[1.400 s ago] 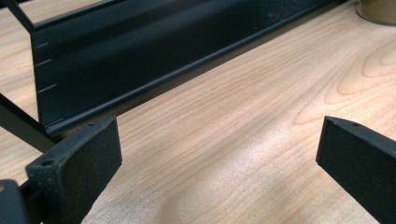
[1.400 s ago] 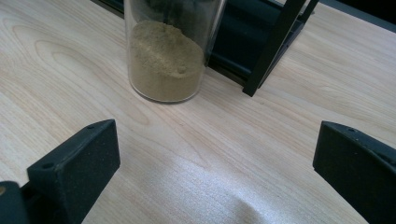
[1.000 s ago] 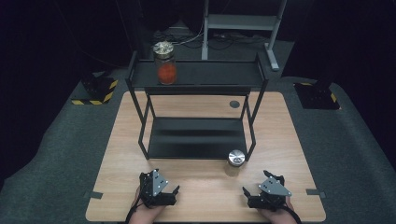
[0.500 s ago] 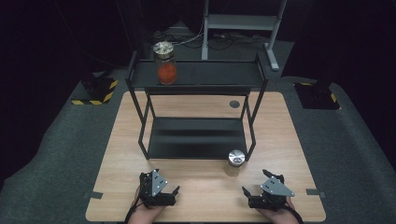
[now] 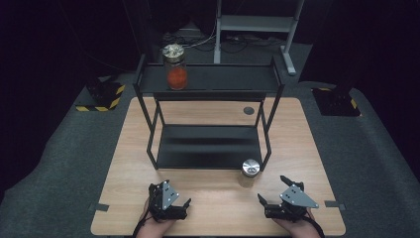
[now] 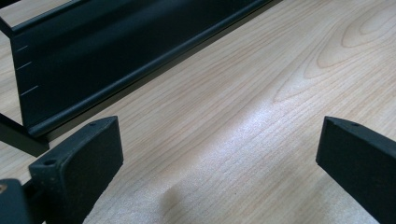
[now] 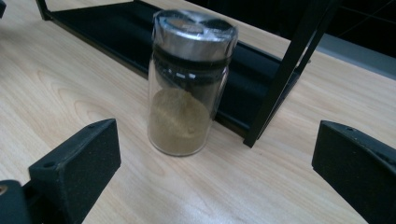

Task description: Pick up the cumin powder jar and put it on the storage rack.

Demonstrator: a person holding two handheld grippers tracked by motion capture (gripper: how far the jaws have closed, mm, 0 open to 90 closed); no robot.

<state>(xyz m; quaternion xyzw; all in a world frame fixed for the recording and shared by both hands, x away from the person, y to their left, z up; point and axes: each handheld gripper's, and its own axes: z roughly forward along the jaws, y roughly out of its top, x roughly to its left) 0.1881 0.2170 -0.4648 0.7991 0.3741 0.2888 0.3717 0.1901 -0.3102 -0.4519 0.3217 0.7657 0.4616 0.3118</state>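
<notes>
Both hands low at the table's (image 5: 218, 198) near edge, about 6 o'clock in the high view, one gripper each, both resting on or just above the wood. Left gripper (image 5: 179, 205) at roughly 7 o'clock, jaws pointing toward 1–2 o'clock, spread wide, nothing between them. Right gripper (image 5: 272, 190) at roughly 5 o'clock, grey plate on top, jaws aimed toward 11 o'clock, also spread wide and empty. Black two-tier shelf rack (image 5: 208, 148) sits mid-table. Small glass jar (image 5: 249, 172) with a silver lid stands upright on the wood just beside the rack's front right leg, at 11 o'clock from the right gripper and apart from it. Second jar (image 5: 175, 67), red-orange contents, stands on the rack's top shelf toward its left end, 12 o'clock side. Right gripper view adds detail: small glass jar (image 7: 189, 81) holds tan-brown powder filling about the lower half, clear wrap over the lid, rack leg (image 7: 285, 74) just beside it, jar centred between the open jaws but farther off. Left gripper view gives bare wood grain between open jaws and the rack's lower shelf edge (image 6: 116, 60) at 11 o'clock.
</notes>
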